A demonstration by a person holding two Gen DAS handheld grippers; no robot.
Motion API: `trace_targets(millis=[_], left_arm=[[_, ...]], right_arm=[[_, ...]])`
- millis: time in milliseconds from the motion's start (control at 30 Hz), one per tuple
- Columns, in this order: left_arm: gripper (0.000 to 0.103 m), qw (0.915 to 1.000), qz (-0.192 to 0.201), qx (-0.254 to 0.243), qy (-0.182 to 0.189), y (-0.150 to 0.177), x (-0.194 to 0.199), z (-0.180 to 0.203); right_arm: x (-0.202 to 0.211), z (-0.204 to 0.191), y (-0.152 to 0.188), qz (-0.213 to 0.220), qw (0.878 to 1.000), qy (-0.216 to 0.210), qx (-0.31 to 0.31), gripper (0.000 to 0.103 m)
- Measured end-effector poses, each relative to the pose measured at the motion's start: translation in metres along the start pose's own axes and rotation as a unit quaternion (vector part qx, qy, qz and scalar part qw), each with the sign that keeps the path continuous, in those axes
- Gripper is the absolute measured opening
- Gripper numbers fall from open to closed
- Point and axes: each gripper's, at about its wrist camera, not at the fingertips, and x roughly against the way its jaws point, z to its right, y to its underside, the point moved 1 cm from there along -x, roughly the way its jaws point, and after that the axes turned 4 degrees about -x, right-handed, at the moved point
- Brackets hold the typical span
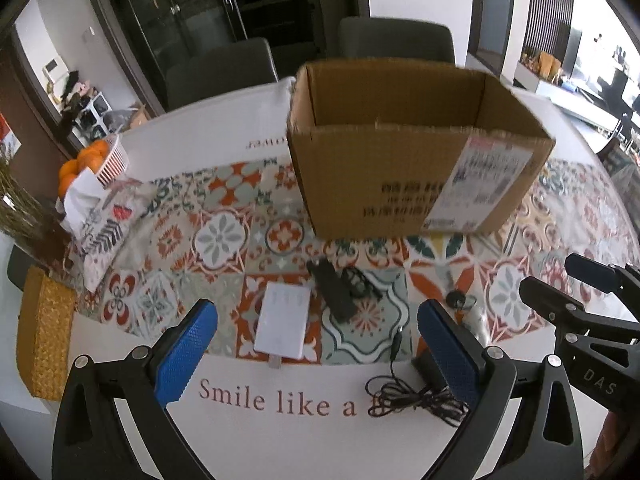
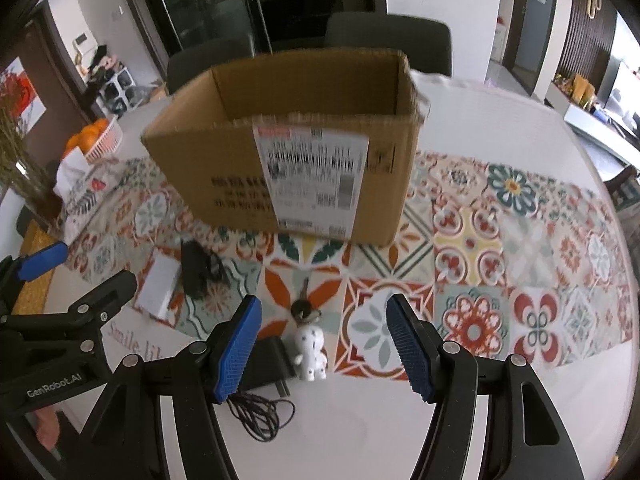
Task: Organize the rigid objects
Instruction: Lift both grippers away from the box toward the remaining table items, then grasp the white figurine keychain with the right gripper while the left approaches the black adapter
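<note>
An open cardboard box stands on the patterned tablecloth; it also shows in the right wrist view. In front of it lie a white flat device, a black adapter with cord, a black charger with tangled cable and a key ring. My left gripper is open and empty, above the white device. My right gripper is open and empty, just above a white spotted dog figurine on a key ring, next to the charger.
A basket of oranges, a tissue pack and a woven yellow box sit at the table's left. Two dark chairs stand behind the table. The right gripper's body is close on the left gripper's right.
</note>
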Motion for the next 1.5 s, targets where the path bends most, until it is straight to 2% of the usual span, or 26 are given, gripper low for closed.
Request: trace_targets(millis=[400, 567, 967, 1133, 1267, 1367, 1500], left_arm=[[0.102, 0.998, -0.062, -0.008, 0.004, 0.024, -0.039, 0.007], [0.102, 0.997, -0.077, -0.009, 0.002, 0.028, -0.049, 0.007], [0.102, 0.9956, -0.093, -0.006, 0.003, 0.03, -0.063, 0.004], [0.102, 0.9949, -0.101, -0.002, 0.004, 0.031, -0.068, 0.002], [0.101, 0.9943, -0.106, 0.002, 0.005, 0.033, -0.07, 0.0], [0.101, 0.9941, -0.109, 0.003, 0.006, 0.035, -0.07, 0.0], [0.099, 0.9936, -0.112, 0.002, 0.013, 0.037, -0.069, 0.001]], right_arm=[[-0.04, 0.002, 0.02, -0.047, 0.999, -0.014, 0.005, 0.064], [-0.058, 0.004, 0.024, -0.066, 0.998, -0.021, 0.002, 0.058], [-0.088, 0.007, 0.026, -0.101, 0.994, -0.032, -0.013, 0.045], [-0.097, 0.005, 0.029, -0.114, 0.993, -0.031, -0.016, 0.044], [-0.099, 0.002, 0.028, -0.111, 0.993, -0.025, -0.01, 0.041], [-0.098, 0.0, 0.029, -0.105, 0.994, -0.018, -0.003, 0.028], [-0.098, 0.0, 0.03, -0.104, 0.994, -0.022, -0.014, 0.028]])
